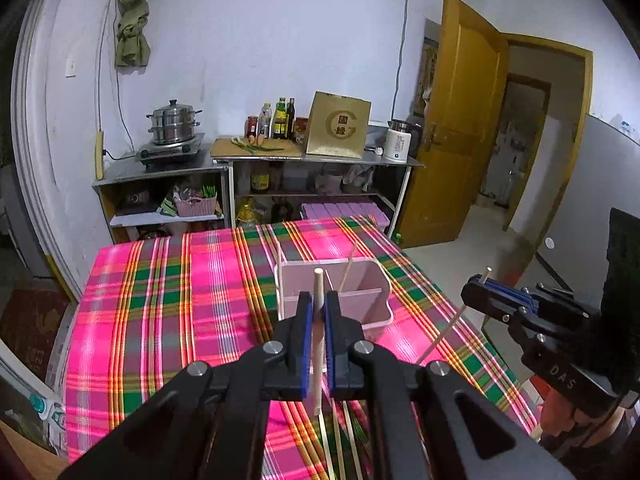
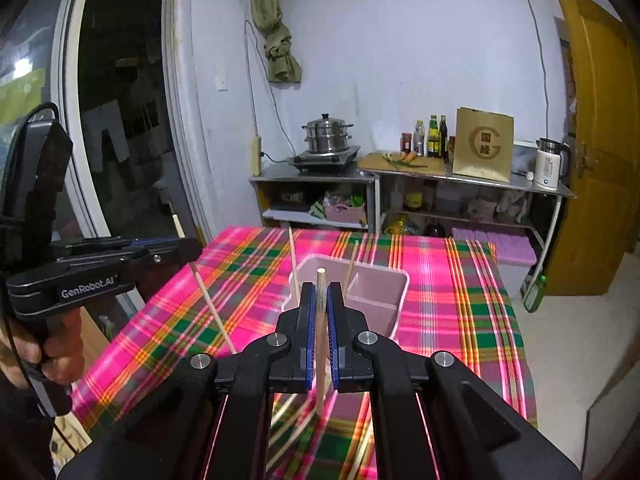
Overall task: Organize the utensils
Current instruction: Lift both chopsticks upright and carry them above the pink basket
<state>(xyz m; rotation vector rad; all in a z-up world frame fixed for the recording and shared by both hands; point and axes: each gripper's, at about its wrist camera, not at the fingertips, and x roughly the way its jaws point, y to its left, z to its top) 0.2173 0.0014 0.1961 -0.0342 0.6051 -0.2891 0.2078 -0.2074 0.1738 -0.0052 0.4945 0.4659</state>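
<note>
A desk point(image 1: 160, 300) covered by a pink, green and yellow plaid cloth point(image 2: 460, 300) carries a pink divided utensil holder point(image 1: 376, 280), with loose wooden chopsticks point(image 1: 340, 440) lying at its near edge.

A pale bluish-white wall point(image 1: 248, 40) backs a steel counter point(image 1: 160, 170) with open shelves below. On the counter a stacked steel steamer pot point(image 1: 173, 120) sits on a hob, with a wooden cutting board point(image 1: 256, 147) to its right, then bottles point(image 1: 280, 118), a gold box point(image 1: 338, 124) and a white kettle point(image 1: 398, 140). An olive cloth point(image 1: 132, 12) hangs above the pot. Right of the counter a yellow wooden door point(image 1: 452, 120) stands open. Left of it, a dark glass door point(image 2: 116, 112).
</note>
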